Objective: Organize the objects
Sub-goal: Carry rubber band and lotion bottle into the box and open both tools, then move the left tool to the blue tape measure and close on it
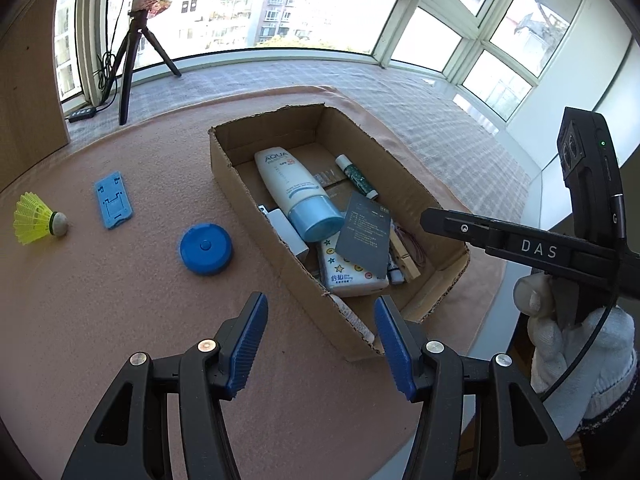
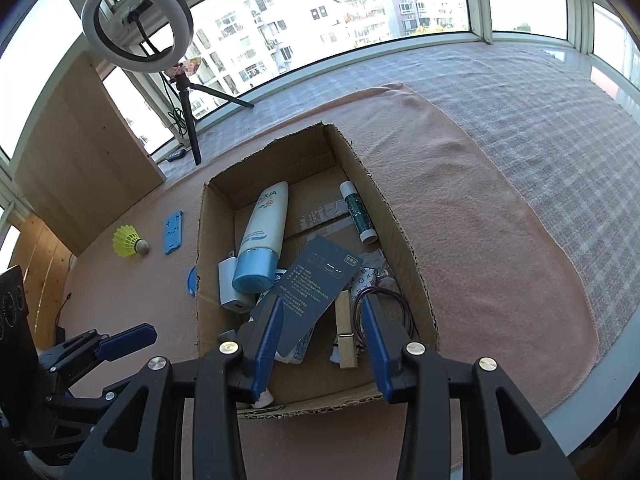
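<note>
The cardboard box [image 1: 404, 200] sits open on the pink cloth covering the table [image 1: 120, 300], and it already holds most of the items: a white sunscreen tube with a blue cap [image 1: 292, 192], a dark printed card [image 2: 320, 284] lying tilted over the pile, a tissue pack [image 1: 348, 272], a white charger [image 2: 230, 284], a glue stick [image 1: 356, 174] against the far wall, a wooden clothespin [image 2: 345, 330] and a loop of thin cord [image 2: 384, 300]. Three things are left out on the cloth to the left of the box, well apart from each other. The blue round tape measure [image 1: 205, 248] is nearest the box; it looks hard, smooth and moderately weighty, so a grip across its flat faces or straight across its diameter seems safest against slipping. The blue phone stand [image 1: 113, 200] lies flat and looks thin, stiff and light; it probably needs pinching by its long edges. The yellow shuttlecock [image 1: 38, 222] lies on its side, very light, with a springy skirt that would crush; the cork end is the place to hold. The left gripper [image 1: 320, 344] hovers over the near left corner of the box, jaws wide apart and holding nothing. The right gripper [image 2: 322, 344] hangs above the box's near end, jaws likewise spread and empty, touching nothing that can be made out.
</note>
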Tool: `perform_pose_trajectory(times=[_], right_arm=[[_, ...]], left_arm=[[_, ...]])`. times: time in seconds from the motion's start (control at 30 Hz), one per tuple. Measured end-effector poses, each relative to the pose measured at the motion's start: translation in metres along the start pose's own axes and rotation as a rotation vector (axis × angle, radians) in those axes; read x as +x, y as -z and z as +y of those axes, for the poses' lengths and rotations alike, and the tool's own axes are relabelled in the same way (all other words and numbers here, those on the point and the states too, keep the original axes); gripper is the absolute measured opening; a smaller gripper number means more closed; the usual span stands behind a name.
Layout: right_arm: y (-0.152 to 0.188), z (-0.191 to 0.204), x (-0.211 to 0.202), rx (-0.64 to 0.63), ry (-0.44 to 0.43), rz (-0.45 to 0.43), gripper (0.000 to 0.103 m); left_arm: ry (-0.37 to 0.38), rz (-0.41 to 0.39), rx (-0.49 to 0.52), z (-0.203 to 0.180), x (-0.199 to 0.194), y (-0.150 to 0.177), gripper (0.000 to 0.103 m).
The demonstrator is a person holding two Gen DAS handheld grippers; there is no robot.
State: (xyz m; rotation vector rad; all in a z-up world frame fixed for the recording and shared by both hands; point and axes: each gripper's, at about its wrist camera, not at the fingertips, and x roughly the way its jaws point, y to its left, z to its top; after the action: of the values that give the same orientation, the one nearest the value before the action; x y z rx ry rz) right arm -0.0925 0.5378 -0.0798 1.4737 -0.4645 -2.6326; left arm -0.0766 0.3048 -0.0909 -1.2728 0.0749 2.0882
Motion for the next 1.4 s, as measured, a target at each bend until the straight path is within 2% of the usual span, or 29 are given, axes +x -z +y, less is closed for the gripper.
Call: perform_pose_trajectory(times=[0.27,0.43,0.6,0.9,1.4], right_arm=[[0.006,0.019,0.005,-0.002,-0.045,0.013,0.037],[0.01,0.03,0.007,0.006,-0.08,0.02,0.037],[0.017,0.036,0.004,0.013,-0.097,0.022,0.037],[0.024,0.024,-0.007,0.034,-0.07,0.015,0.037],[0.028,0.0,-0.012,0.079,-0.027,0.019,0.037]], left_arm=[[-0.041,-0.007,-0.108,0.05,-0.02,0.021,0.059],[-0.072,-0.01,-0.109,0.067,-0.022,0.023,0.059],[-0.125,0.002,-0.08,0.076,-0.007,0.01,0.059],[-0.136,0.031,-0.021,0.076,0.036,-0.013,0.059],[-0.162,0.062,-0.022,0.084,0.095,-0.036,0.059]])
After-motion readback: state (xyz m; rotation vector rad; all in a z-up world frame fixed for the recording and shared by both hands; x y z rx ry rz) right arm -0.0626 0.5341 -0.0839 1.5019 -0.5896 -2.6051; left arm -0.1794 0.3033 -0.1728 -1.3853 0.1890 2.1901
